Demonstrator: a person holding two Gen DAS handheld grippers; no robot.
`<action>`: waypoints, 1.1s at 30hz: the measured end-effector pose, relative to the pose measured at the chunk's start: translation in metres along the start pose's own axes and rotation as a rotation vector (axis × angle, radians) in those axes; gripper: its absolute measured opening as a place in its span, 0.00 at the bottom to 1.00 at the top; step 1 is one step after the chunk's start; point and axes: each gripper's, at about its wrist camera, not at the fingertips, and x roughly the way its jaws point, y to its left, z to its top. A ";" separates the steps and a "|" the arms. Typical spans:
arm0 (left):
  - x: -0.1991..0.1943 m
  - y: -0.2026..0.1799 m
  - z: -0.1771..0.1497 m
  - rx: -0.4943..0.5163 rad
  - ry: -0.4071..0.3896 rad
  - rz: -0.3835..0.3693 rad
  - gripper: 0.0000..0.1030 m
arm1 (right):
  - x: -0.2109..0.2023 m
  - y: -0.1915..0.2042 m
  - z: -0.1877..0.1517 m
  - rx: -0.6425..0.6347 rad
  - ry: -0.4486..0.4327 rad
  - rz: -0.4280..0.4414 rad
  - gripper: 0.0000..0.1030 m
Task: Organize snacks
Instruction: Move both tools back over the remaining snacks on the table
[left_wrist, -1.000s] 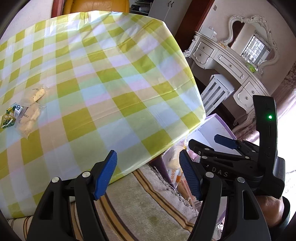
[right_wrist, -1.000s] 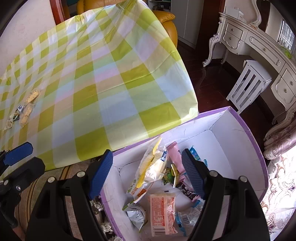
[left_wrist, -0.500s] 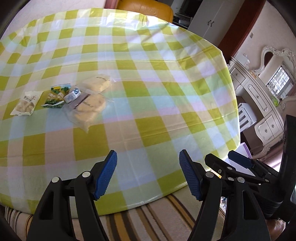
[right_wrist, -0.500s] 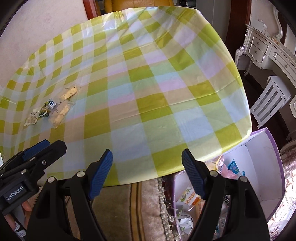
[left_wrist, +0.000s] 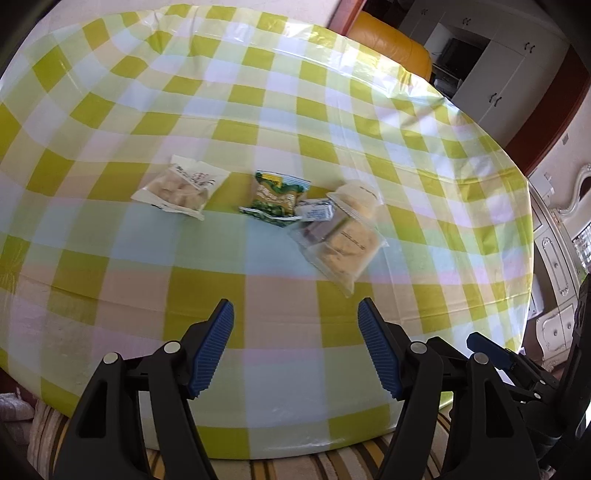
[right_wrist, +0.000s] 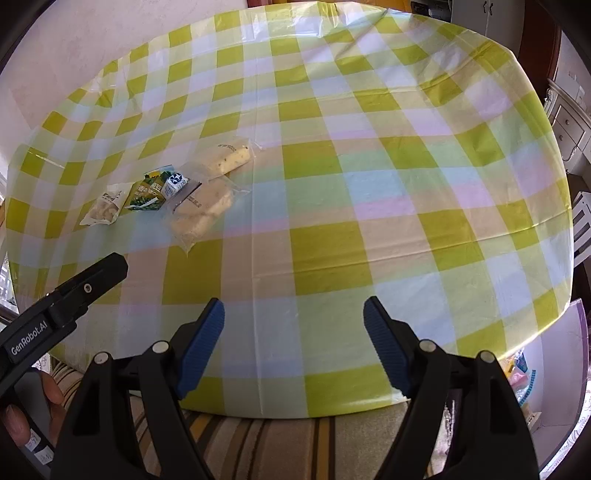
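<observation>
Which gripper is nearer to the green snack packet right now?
Left. The left gripper faces the green snack packet almost straight on; the right gripper sits farther off to its right.

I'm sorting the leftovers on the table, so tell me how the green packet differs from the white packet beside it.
The green packet is printed dark green with yellow on top and hides its contents; the white packet has a clear window showing pale beige pieces. The green packet touches a small blue-and-white sachet, while the white packet lies apart, alone at the row's end. Both lie flat, sealed, on the checked tablecloth.
</observation>
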 end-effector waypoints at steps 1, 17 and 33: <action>0.000 0.005 0.001 -0.010 -0.002 0.004 0.66 | 0.003 0.004 0.003 0.000 0.002 0.002 0.75; -0.010 0.056 0.014 -0.129 -0.064 0.040 0.67 | 0.055 0.066 0.053 0.072 0.012 0.021 0.75; -0.006 0.078 0.025 -0.157 -0.079 0.072 0.67 | 0.058 0.040 0.046 0.064 -0.009 -0.088 0.87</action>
